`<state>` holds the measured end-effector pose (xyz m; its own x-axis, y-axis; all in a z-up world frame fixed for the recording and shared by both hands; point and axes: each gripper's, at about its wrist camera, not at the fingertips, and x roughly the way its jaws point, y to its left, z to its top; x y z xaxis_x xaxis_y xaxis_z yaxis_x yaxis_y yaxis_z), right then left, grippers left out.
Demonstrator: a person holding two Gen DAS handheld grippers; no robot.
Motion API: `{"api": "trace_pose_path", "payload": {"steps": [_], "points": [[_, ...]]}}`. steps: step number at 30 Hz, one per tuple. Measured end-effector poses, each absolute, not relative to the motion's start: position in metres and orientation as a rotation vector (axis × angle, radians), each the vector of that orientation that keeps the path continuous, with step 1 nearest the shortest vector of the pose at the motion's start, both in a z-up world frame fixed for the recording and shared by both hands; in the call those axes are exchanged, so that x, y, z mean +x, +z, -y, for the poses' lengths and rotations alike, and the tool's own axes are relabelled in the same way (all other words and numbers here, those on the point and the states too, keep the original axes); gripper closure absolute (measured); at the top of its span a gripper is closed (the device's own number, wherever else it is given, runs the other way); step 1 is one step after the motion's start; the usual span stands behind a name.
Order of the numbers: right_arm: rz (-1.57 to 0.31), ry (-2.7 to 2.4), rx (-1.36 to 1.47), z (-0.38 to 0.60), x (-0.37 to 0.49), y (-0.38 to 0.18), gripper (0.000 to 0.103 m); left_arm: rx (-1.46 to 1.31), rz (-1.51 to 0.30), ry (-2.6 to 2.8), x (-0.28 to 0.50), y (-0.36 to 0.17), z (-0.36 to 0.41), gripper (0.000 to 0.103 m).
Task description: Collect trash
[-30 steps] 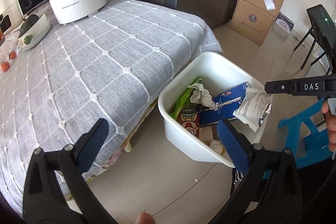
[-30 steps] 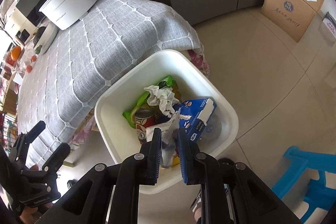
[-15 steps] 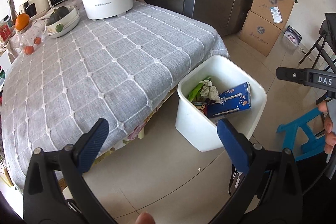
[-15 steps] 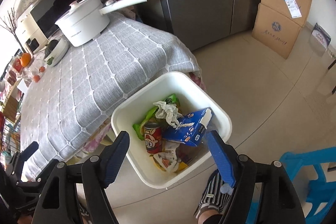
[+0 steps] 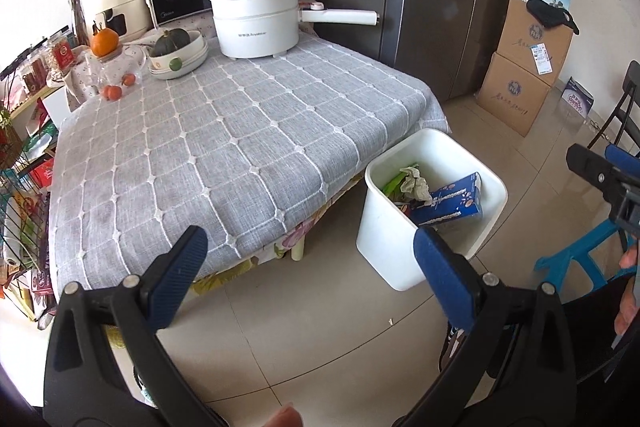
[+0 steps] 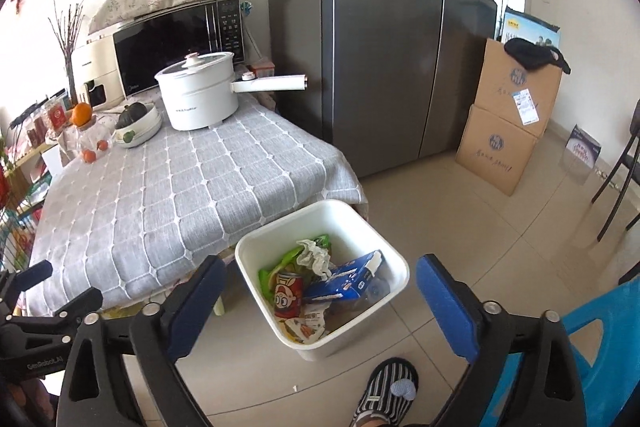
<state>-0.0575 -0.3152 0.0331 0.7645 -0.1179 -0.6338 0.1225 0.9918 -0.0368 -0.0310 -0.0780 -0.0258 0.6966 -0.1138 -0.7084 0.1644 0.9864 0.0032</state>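
Observation:
A white bin (image 5: 388, 235) (image 6: 360, 219) stands on the floor by the table's corner. It holds a blue carton (image 6: 344, 281), a red can (image 6: 287, 297), crumpled paper (image 6: 314, 253), green wrappers and other packets. My left gripper (image 5: 312, 261) is open and empty, held above the floor in front of the table. My right gripper (image 6: 320, 293) is open and empty, above and in front of the bin. The right gripper also shows at the right edge of the left wrist view (image 5: 604, 179).
A table with a grey checked cloth (image 5: 224, 147) carries a white electric pot (image 5: 256, 23), a bowl with a squash (image 5: 178, 53) and fruit. A microwave, a fridge (image 6: 400, 39), cardboard boxes (image 6: 508, 131), a blue stool (image 6: 600, 355) and a slippered foot (image 6: 384, 395) are around.
The right gripper has opened and let the white wrapper drop into the bin. Both grippers have pulled up and back from the bin.

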Motion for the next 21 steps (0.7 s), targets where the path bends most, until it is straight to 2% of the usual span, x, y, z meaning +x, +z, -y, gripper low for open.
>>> {"api": "trace_pose_path", "payload": {"steps": [8,21], "points": [[-0.631,-0.147,-0.066,0.299,-0.067,0.042,0.000,0.046,-0.710,-0.139,-0.029,-0.010,0.072,0.001],[-0.639,-0.129,-0.066,0.295,-0.061,0.039,0.000,0.042,-0.704,-0.154,-0.033,-0.011,0.073,0.001]]}}
